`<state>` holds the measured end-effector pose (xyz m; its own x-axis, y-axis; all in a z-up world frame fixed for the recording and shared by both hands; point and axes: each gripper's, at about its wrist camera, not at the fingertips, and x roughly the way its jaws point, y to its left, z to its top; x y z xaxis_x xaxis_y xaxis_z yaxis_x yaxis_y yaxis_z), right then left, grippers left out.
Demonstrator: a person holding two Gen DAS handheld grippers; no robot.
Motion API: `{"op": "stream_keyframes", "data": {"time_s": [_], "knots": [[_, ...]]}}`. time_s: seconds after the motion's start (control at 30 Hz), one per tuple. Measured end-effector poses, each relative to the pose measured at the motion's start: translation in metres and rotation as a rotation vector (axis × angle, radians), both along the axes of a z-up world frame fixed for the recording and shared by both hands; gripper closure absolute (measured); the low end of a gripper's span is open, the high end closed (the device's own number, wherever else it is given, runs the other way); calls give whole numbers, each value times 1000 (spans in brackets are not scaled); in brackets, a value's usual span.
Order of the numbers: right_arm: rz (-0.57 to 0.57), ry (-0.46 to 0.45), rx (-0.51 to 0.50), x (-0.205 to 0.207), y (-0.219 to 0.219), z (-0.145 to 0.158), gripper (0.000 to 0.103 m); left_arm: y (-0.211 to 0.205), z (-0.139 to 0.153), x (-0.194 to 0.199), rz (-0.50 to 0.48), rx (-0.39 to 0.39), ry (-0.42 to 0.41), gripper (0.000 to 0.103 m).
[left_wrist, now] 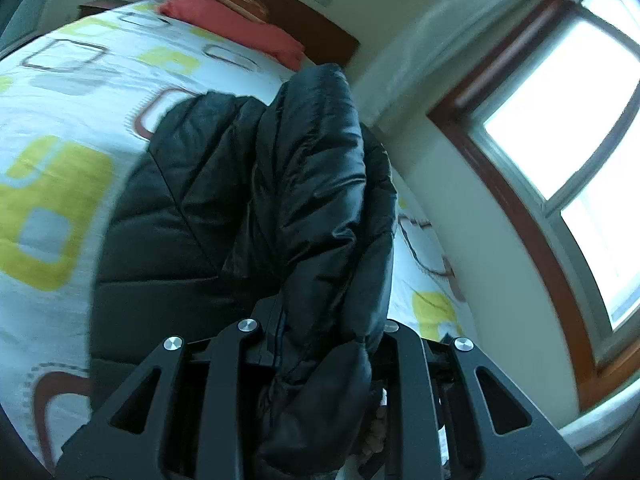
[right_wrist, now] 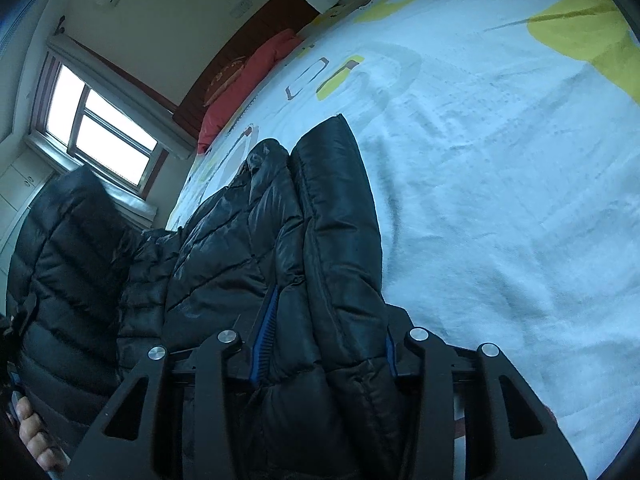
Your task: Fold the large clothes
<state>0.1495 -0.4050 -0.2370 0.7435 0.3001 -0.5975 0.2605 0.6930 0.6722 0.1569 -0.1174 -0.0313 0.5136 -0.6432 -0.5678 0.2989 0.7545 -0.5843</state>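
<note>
1. Presently, the left hand-held gripper (left_wrist: 320, 320) is clamped on a fold of the black puffer jacket (left_wrist: 248, 208); padded fabric fills the gap between its fingers and spills down over the mechanism
2. Right hand-held gripper (right_wrist: 320, 344): jaws closed on a thick double layer of the same jacket (right_wrist: 320, 240), the blue-edged pads pressing the quilted material from both sides
3. Jacket position, taken from the bed (left_wrist: 60, 128): in the left wrist view most of the garment lies on the patterned bedspread, with one section raised above it toward the camera. In the right wrist view it lies along the bed's window-side portion, the remainder of the spread beyond it bare
4. Red pillow (left_wrist: 236, 28) sits at the head of the bed against the dark wooden headboard (left_wrist: 320, 36), well apart from the jacket
5. Window (right_wrist: 100, 120) stands in the wall beside the bed, near the headboard end
6. Bare toes (right_wrist: 36, 436) of a person are visible at the lower edge of the right wrist view, below the hanging jacket and off the bed
</note>
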Motion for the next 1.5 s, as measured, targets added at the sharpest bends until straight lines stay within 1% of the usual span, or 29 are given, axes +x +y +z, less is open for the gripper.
{"op": "stream_keyframes", "data": {"time_s": [0.17,0.3,0.4,0.53,0.7,0.87,1.0,1.1,1.13,1.27,1.33,1.43,1.5], "knots": [[0,-6,18,-9,-4,0,63,-45,-25,8,-62,20,40,81],[1,-13,31,-15,-8,-3,63,-72,-53,12,-102,55,77,81],[0,-18,48,-19,-12,-4,64,-85,-69,14,-110,79,83,81],[-3,-23,62,-25,-17,-5,65,-95,-83,17,-122,91,82,81],[-6,-23,62,-26,-19,-6,66,-99,-96,17,-132,77,81,81],[-9,-21,55,-28,-18,-4,66,-100,-90,9,-138,74,66,81],[-13,-18,49,-26,-15,-2,66,-102,-80,0,-150,108,31,79],[-14,-16,47,-27,-14,-2,66,-105,-69,-6,-157,110,20,71],[-15,-16,46,-27,-14,-2,66,-106,-67,-7,-158,105,20,65],[-16,-15,44,-27,-14,0,66,-105,-53,-15,-160,60,22,51],[-16,-15,44,-27,-14,0,66,-104,-45,-20,-159,41,20,49],[-16,-15,43,-27,-14,0,66,-101,-34,-28,-172,7,22,47],[-16,-15,44,-27,-14,0,66,-95,-25,-34,-169,-13,7,47]]}}
